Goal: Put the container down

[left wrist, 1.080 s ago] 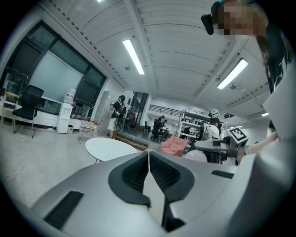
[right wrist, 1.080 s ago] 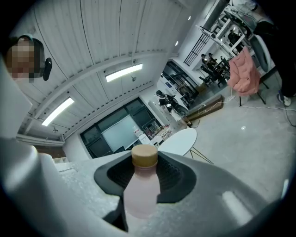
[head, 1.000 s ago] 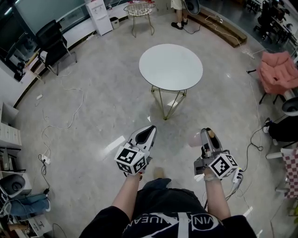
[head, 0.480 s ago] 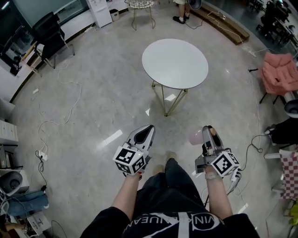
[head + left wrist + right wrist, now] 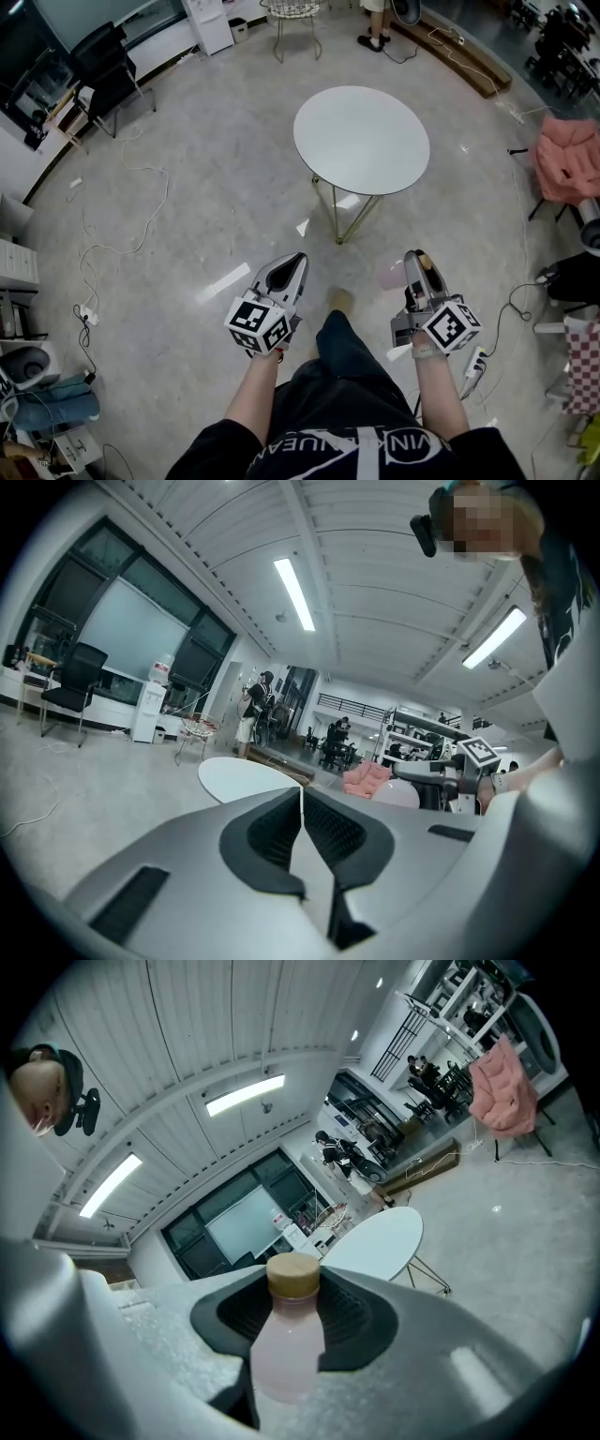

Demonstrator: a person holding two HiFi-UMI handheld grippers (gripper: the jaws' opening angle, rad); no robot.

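White capital letters run across the chest of the person's black shirt [image 5: 309,442], seen in the head view. Only fragments can be read: "UEAN" at left and what looks like "MIN" at right.

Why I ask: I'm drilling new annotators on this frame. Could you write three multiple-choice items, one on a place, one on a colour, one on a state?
1. Where is the pink bottle? A on the floor; B between the right gripper's jaws; C on a chair.
2. What colour is the bottle's cap? A blue; B black; C tan.
3. How do the left gripper's jaws stand? A together, nothing between; B wide apart; C closed on a cup.
Answers: 1 B, the right gripper view shows its pads pressing the bottle's sides; 2 C, the cap looks tan there; 3 A, the left gripper view shows the pads meeting.
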